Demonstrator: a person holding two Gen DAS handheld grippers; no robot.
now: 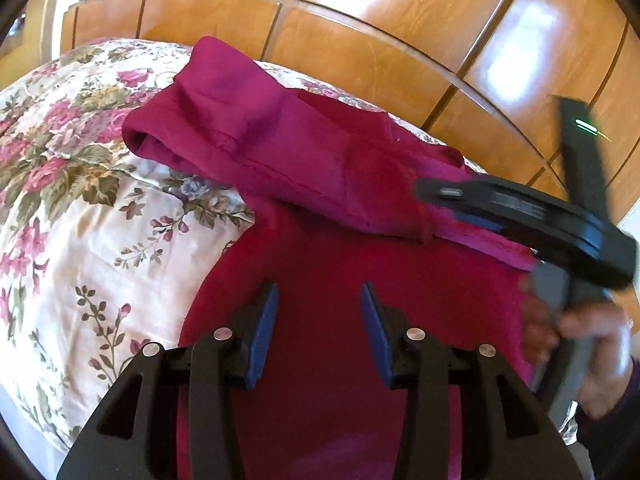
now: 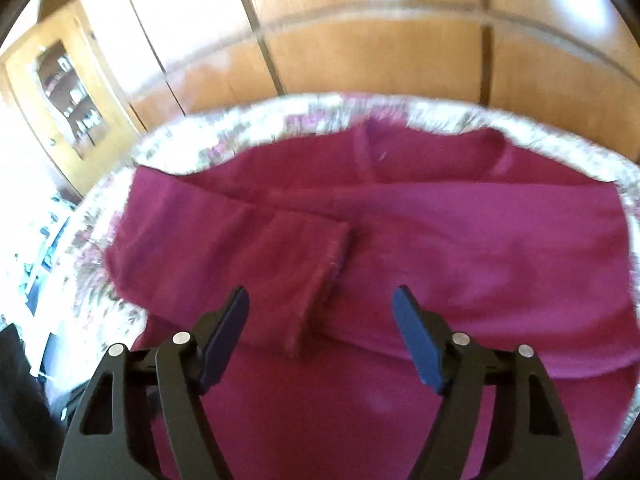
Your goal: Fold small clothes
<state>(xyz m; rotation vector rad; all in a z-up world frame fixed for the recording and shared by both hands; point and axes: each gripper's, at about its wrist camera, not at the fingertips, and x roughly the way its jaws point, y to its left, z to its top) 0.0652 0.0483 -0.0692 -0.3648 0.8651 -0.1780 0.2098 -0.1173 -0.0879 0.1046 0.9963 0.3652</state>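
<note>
Bright daylight throughout. White glare on the glossy orange-brown wooden wardrobe panels (image 1: 360, 40), blown out at left in the right wrist view. Strong fisheye bending, dark corners. Motion blur over the magenta knitted garment (image 2: 440, 248) and flowered bedspread (image 2: 320, 114).

Bed cover: you see a floral bedspread (image 1: 80, 184), cream with pink roses and green leaves, spread across the bed.
Background: you face glossy wooden wardrobe panels (image 1: 360, 20) with dark seams, bright with reflected light.
Left side, right wrist view: you find a wooden cabinet (image 2: 60, 108) with a glass door; its contents are too blurred to identify.
</note>
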